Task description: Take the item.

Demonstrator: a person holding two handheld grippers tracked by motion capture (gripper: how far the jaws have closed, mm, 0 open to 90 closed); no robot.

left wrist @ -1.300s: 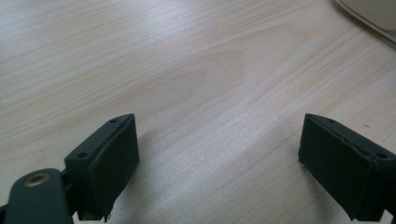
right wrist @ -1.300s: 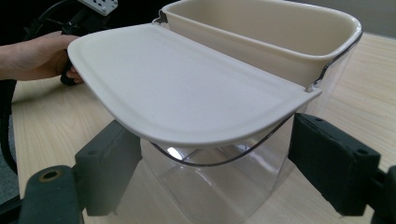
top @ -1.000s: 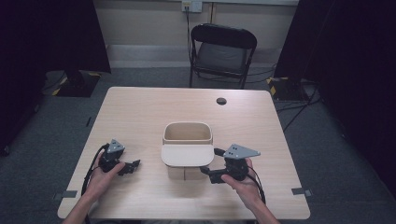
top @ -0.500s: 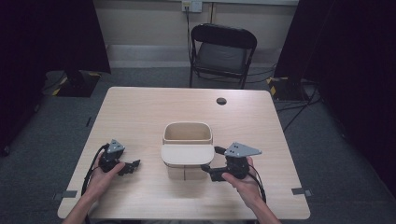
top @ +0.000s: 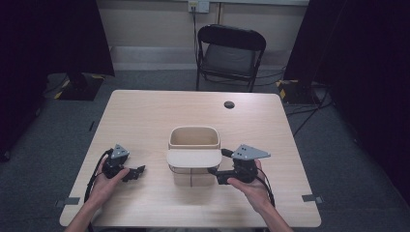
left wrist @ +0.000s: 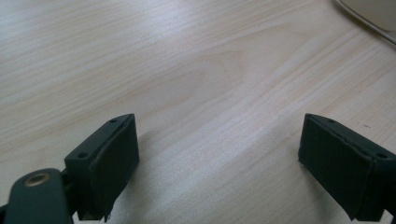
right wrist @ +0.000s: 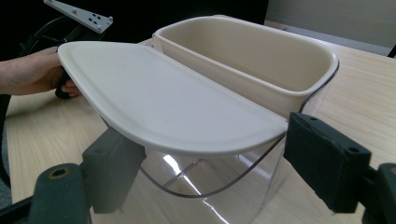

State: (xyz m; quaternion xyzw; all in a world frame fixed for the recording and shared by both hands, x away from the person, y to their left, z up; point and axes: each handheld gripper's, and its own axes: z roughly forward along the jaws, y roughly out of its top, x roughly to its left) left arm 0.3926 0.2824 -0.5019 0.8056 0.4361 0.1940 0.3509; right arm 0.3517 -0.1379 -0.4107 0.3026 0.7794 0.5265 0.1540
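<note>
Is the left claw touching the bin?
Apart. High view: bare table lies between the left claw and the bin.

Black folding chair (top: 231, 57) behind table (top: 145, 116)

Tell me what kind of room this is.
Probably a recording studio or lab, not a home: black curtains flank a lone wooden table, a folding chair stands behind it, and cables run across grey carpet.
</note>
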